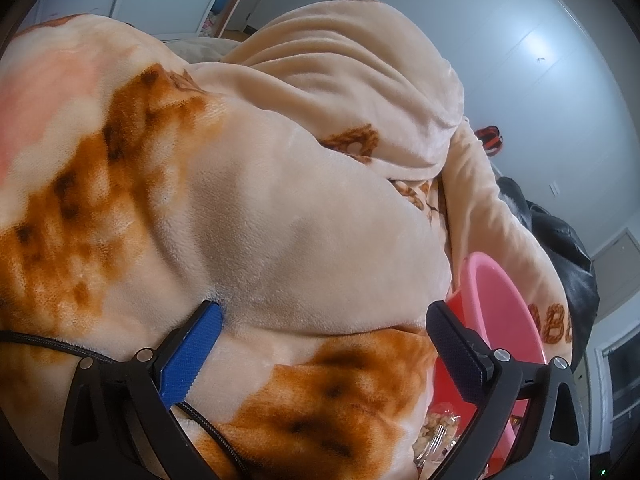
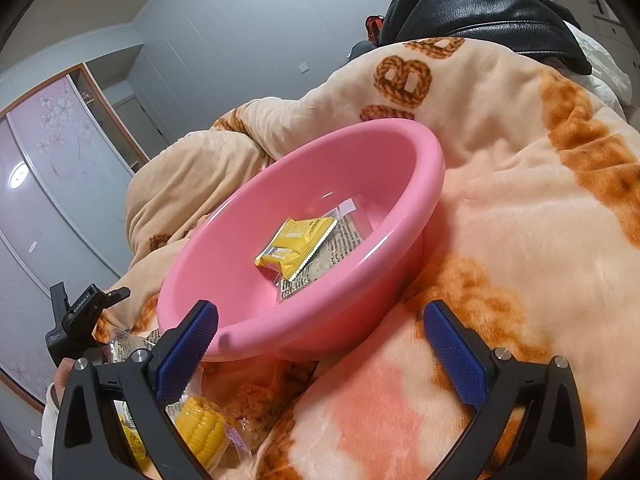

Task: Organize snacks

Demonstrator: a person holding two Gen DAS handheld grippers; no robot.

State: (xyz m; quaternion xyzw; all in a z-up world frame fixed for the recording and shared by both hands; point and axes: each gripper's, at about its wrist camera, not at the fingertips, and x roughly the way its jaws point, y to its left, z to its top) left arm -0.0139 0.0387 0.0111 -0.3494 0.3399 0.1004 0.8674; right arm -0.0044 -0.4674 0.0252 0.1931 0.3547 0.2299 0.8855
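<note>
While both tongs (image 1: 322, 346) (image 2: 320, 344) gape empty: one pink basin (image 2: 420, 184), two packets (image 2: 298, 246) inside.

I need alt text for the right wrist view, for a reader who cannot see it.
A pink basin sits on a beige and orange blanket, holding a yellow snack packet on top of a clear printed one. The right tool stands open and empty before it, with wrapped corn below.
</note>
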